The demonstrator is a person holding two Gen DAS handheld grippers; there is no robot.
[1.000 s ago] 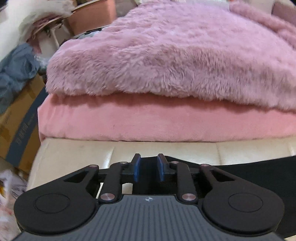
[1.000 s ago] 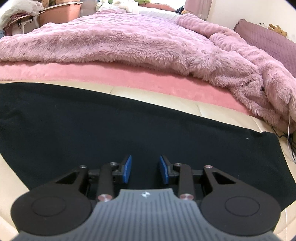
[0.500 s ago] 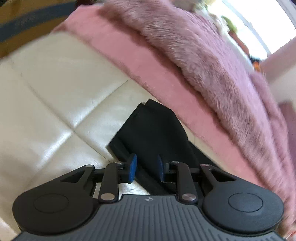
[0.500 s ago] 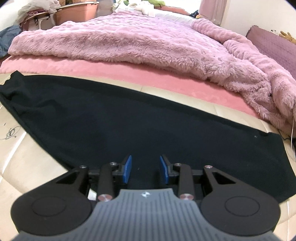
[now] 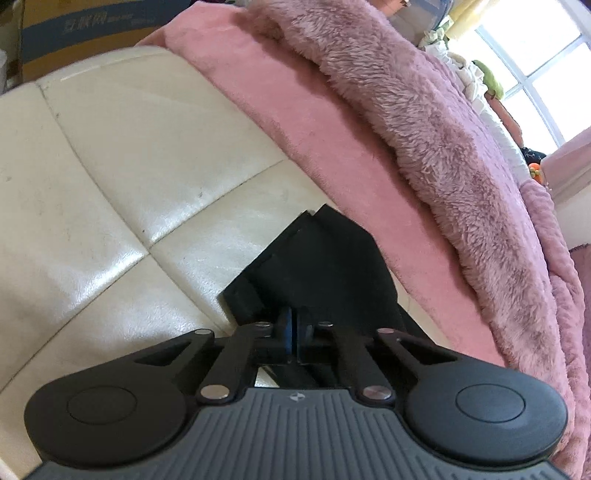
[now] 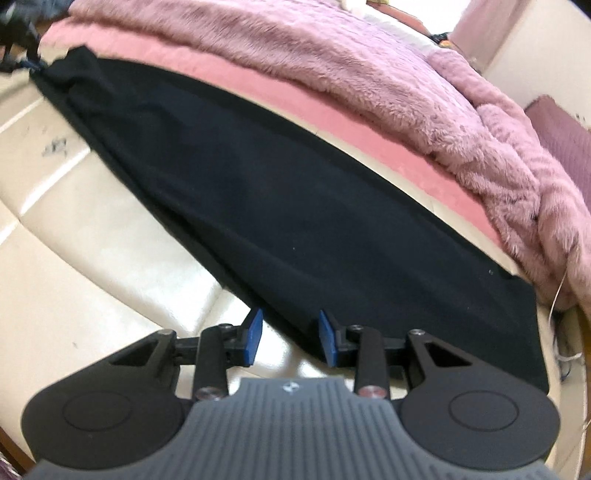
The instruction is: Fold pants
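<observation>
Black pants [image 6: 295,206] lie stretched flat along a cream leather bench [image 6: 74,221], one leg folded over the other. In the left wrist view the narrow end of the pants [image 5: 325,258] lies right in front of my left gripper [image 5: 293,332], whose blue pads are closed together on the pants' edge. My right gripper [image 6: 290,334] is open, its blue pads wide apart, straddling the pants' near edge toward the wide end. The left gripper shows faintly at the far left of the right wrist view [image 6: 31,64].
A pink sheet [image 5: 332,122] and a fluffy mauve blanket [image 6: 369,66] run along the far side of the bench. A cardboard box [image 5: 92,26] stands past the bench's left end. A thin white cable [image 6: 561,291] hangs at the right end.
My left gripper swung down onto the pants' narrow end and closed on it. My right gripper drew back from over the pants to their near edge, still open.
</observation>
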